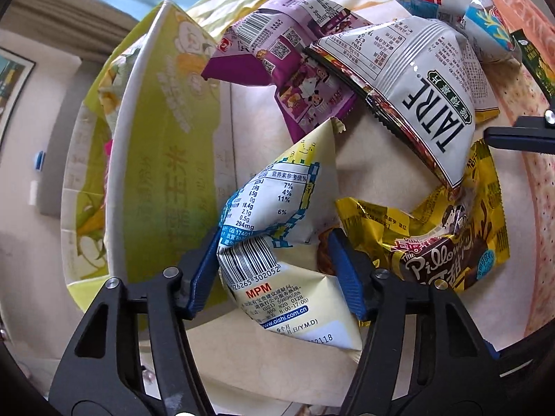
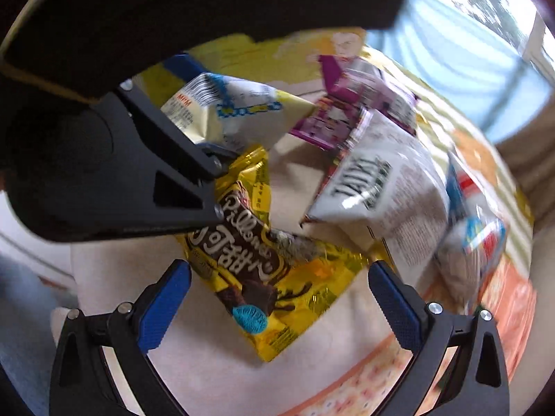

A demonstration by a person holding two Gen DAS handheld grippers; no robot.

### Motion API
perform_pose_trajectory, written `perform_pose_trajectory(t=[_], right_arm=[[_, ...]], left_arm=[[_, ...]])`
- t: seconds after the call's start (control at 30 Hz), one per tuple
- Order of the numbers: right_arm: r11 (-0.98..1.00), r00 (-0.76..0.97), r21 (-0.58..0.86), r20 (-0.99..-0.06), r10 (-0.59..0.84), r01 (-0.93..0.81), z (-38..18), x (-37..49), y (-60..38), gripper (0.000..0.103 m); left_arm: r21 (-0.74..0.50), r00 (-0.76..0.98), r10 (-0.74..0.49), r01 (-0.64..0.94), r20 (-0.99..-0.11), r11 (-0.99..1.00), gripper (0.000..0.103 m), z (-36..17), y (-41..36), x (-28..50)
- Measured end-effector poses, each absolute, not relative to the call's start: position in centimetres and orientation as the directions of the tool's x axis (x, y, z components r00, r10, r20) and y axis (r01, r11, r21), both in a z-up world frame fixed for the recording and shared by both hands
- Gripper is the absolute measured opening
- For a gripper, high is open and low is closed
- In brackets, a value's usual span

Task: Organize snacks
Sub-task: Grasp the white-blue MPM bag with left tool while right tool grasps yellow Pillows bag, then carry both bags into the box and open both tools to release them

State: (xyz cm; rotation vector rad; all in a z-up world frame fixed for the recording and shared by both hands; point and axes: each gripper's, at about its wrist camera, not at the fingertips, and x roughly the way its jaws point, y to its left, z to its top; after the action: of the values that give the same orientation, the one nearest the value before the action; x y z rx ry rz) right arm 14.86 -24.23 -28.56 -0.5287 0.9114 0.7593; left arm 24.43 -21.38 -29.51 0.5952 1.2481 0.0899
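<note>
My left gripper [image 1: 274, 253] is shut on a pale yellow Oishi snack bag [image 1: 284, 242], held beside a green carton [image 1: 166, 159]. The same bag shows in the right wrist view [image 2: 222, 111], with the left gripper's black arm [image 2: 145, 159] across the upper left. My right gripper [image 2: 277, 287] is open just above a yellow Pillows chocolate bag [image 2: 263, 267], its fingers on either side. That yellow bag also lies at the lower right of the left wrist view [image 1: 447, 239]. One right fingertip [image 1: 517, 135] shows at the right edge.
A white Taire bag [image 1: 416, 97], a purple bag [image 1: 295, 62] and a white, red and blue bag [image 1: 461, 10] lie on the beige surface [image 1: 378, 159]. An orange patterned edge [image 2: 510, 312] runs along the right. The green carton's white wall [image 1: 138, 131] stands at the left.
</note>
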Motion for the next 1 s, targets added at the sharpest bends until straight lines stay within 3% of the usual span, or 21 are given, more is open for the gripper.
perform_pose_trajectory(t=[0.27,0.5,0.6,0.67,1.0], right_arm=[[0.546,0.299,-0.002,-0.839,0.455,-0.838,-28.8,15.9,-23.1,0.102],[0.524,0.267,0.013,-0.850,0.454,-0.851,-29.8,14.5,-22.9,0.101],[0.519,0.270,-0.018,-0.869,0.415,-0.854,-30.9,13.7,-22.9,0.083],[0.523,0.286,-0.045,-0.876,0.389,-0.851,-31.2,13.3,-23.0,0.062],[0.614,0.289,0.011,-0.876,0.386,-0.789,-29.5,12.1,-23.8,0.051]], left_arm=[[0.439,0.324,0.350,0.264,-0.879,0.859,0.057,-29.7,-20.8,24.6],[0.429,0.336,0.328,0.289,-0.883,0.856,0.052,-29.8,-20.1,24.3],[0.404,0.335,0.303,0.291,-0.892,0.867,0.051,-29.5,-19.7,24.0],[0.391,0.334,0.290,0.291,-0.897,0.873,0.050,-29.3,-19.6,23.9],[0.300,0.323,0.208,0.268,-0.923,0.916,0.047,-27.7,-18.1,23.4]])
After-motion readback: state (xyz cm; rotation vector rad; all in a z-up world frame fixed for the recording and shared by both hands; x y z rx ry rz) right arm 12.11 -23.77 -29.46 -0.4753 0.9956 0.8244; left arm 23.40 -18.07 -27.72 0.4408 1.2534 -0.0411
